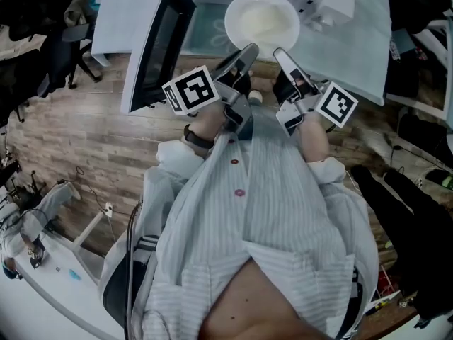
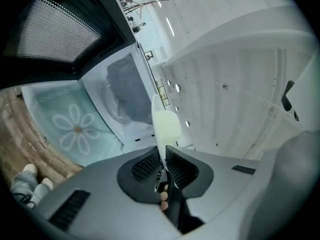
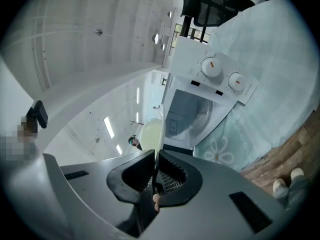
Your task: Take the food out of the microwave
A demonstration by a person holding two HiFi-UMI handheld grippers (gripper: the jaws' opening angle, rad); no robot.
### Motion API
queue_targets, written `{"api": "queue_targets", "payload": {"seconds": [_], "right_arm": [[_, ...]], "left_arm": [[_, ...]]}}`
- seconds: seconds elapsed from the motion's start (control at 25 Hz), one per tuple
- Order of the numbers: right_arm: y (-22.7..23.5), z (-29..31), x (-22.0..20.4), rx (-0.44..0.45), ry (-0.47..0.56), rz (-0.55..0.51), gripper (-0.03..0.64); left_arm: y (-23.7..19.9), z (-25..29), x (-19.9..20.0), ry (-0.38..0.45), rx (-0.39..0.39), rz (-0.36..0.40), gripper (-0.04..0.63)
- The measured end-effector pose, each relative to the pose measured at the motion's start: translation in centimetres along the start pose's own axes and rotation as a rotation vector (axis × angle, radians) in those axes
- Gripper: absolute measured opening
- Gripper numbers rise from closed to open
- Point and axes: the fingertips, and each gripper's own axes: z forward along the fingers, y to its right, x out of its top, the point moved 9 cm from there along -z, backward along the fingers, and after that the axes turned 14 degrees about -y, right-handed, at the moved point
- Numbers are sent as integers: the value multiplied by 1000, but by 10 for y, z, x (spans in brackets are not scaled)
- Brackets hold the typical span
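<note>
Grey plastic, close to the person's striped shirt, was what I saw first: the left gripper and the right gripper, each with its jaws drawn narrow and pinched on the thin rim of the same white plate, one on either side. The plate hung between them in the air just in front of the microwave, clear of the cavity and above the flowered tablecloth. It held a pale, creamy heap of food, soft-looking and spread across the middle. I judged the plate stiff and breakable, smooth at the rim and so liable to slip, with the food loose enough to slide if it tipped. Opposite edges looked the right place to hold it, kept level. Beyond it the microwave's door stood swung wide to the left. Inside I could make out the round turntable and nothing else on it.
</note>
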Motion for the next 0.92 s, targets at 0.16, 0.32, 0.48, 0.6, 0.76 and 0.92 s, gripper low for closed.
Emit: {"api": "queue_targets", "payload": {"seconds": [0.16,0.32,0.48,0.6,0.76,0.92], "right_arm": [[1,0,5,2,1,5,49],[1,2,4,6,0,7,49],[3,2,7,3,0,11,48],[4,3,7,-4,2,18,48],[3,0,2,-5,9,16,48],[3,1,4,-6,11,17,48]], "left_arm": [[1,4,3,1,1,0,43],[0,3,4,3,-1,-1,43],[-2,5,5,-3,-3,-3,43],[-3,7,7,-6,-5,-7,43],[-4,4,3,-11,-10,-1,43],[-3,5,5,-15,-11,1,43]]}}
